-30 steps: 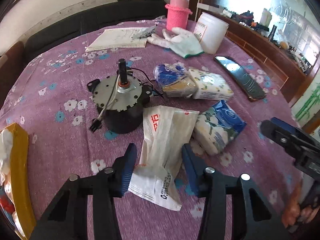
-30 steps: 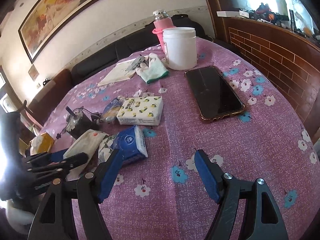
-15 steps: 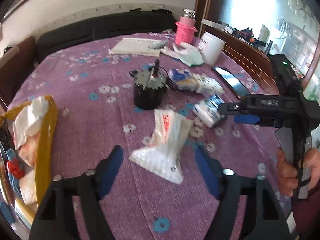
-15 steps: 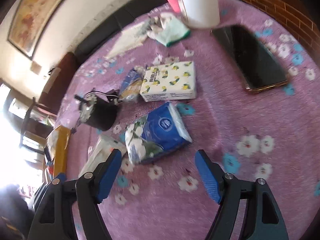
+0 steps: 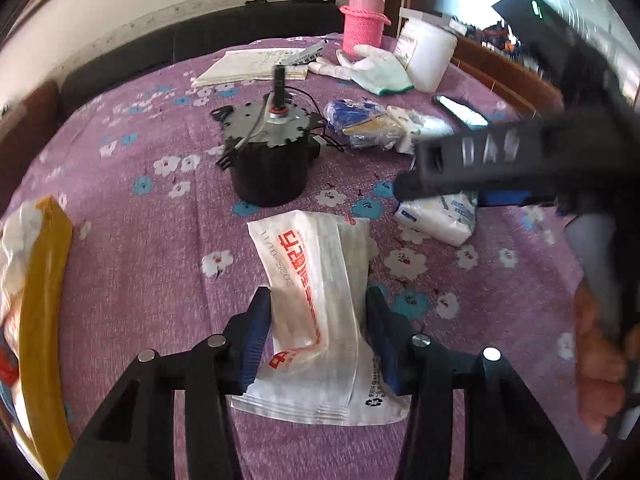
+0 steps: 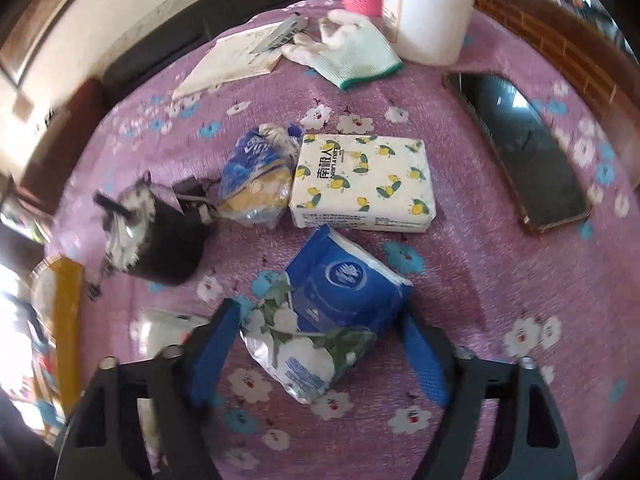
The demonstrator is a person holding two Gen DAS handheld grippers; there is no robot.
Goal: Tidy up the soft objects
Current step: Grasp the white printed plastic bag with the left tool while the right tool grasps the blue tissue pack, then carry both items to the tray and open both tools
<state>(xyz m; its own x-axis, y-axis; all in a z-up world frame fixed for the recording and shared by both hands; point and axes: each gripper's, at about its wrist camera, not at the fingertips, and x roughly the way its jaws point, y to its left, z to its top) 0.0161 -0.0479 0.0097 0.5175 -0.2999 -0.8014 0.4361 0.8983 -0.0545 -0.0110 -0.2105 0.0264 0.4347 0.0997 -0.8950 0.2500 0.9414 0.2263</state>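
A white tissue pack with red lettering (image 5: 316, 304) lies on the purple flowered tablecloth, between the fingers of my left gripper (image 5: 318, 320); the jaws touch its sides. My right gripper (image 6: 320, 344) is open and straddles a blue and white tissue pack (image 6: 324, 312), its fingers apart from it. That pack also shows in the left wrist view (image 5: 440, 216) under the right gripper's body (image 5: 480, 160). A lemon-print tissue pack (image 6: 362, 184) and a crumpled blue and yellow pack (image 6: 256, 180) lie beyond.
A black motor with wires (image 5: 272, 156) stands mid-table. A yellow bin (image 5: 40, 304) with soft items is at the left edge. A phone (image 6: 520, 148), a white glove (image 6: 352, 56), a white tub (image 6: 428, 12), a pink bottle (image 5: 364, 20) and papers (image 5: 252, 64) lie at the back.
My left gripper moved forward and closed around the white pack. My right gripper came down over the blue and white pack, which now sits between its fingers.
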